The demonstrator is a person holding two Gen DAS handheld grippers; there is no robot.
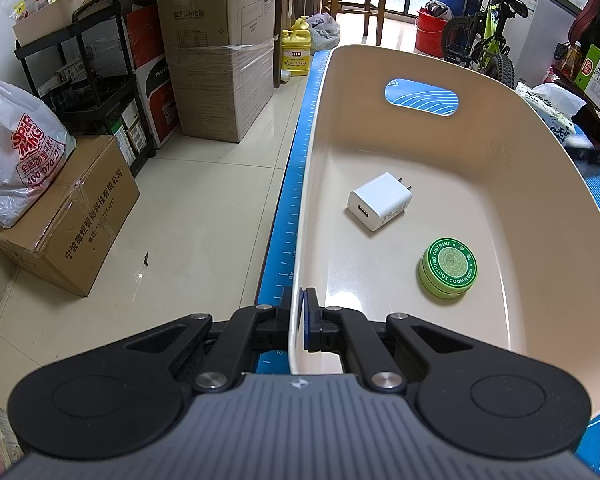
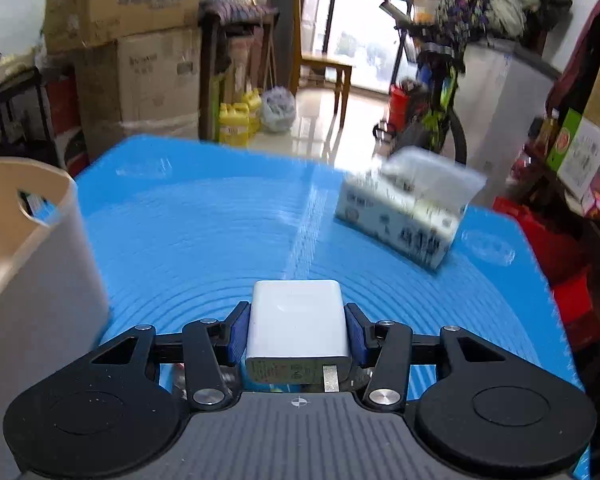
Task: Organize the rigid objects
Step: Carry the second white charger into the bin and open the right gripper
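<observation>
A beige bin (image 1: pixel 500 128) stands on the blue mat (image 1: pixel 296 184). Inside it lie a white USB charger (image 1: pixel 380 201) and a round green ointment tin (image 1: pixel 449 268). My left gripper (image 1: pixel 300 320) is shut on the bin's near left rim, one finger outside the wall and one inside. In the right wrist view my right gripper (image 2: pixel 298 332) is shut on a second white charger (image 2: pixel 298 326), held above the blue mat (image 2: pixel 220 232) with its prongs toward the camera. The bin (image 2: pixel 32 240) stands to its left.
A tissue pack (image 2: pixel 412 204) lies on the mat at the right rear. Cardboard boxes (image 1: pixel 216 64), a black cart (image 1: pixel 92 80), a plastic bag (image 1: pixel 16 152) and yellow bottles (image 1: pixel 296 52) stand on the floor to the left. A bicycle (image 1: pixel 484 36) stands behind.
</observation>
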